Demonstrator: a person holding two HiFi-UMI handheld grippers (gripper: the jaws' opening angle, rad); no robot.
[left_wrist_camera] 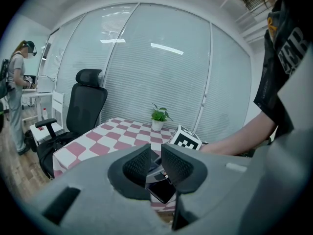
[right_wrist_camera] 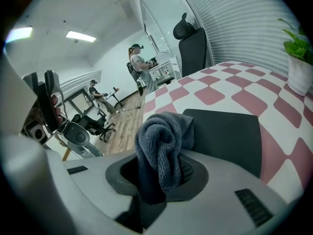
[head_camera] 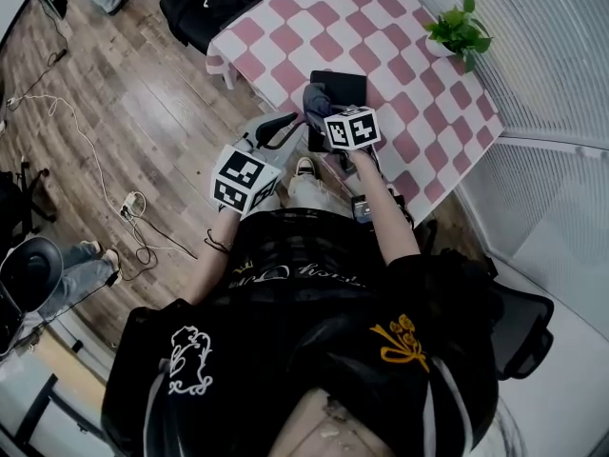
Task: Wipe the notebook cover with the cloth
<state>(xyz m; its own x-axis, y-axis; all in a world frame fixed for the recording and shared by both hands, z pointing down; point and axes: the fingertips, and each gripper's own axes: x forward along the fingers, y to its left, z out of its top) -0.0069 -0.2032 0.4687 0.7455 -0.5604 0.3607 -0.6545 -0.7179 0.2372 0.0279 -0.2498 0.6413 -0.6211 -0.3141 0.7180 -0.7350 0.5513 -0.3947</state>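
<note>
A black notebook [head_camera: 343, 89] lies on the pink-and-white checked table [head_camera: 419, 84] near its front edge. My right gripper [head_camera: 324, 112] is shut on a bunched grey cloth [head_camera: 315, 97] that hangs over the notebook's left part. In the right gripper view the cloth [right_wrist_camera: 164, 146] bulges up from between the jaws, with the notebook [right_wrist_camera: 225, 131] just beyond. My left gripper [head_camera: 276, 129] is held off the table's edge, left of the notebook. Its jaws stand almost together with nothing between them [left_wrist_camera: 156, 165], and the notebook's corner [left_wrist_camera: 161, 191] shows below.
A small potted plant [head_camera: 460, 31] stands at the table's far right. A black office chair [left_wrist_camera: 85, 104] sits at the table's left end. Cables and a power strip [head_camera: 133, 203] lie on the wooden floor. People stand at desks farther off [right_wrist_camera: 139, 65].
</note>
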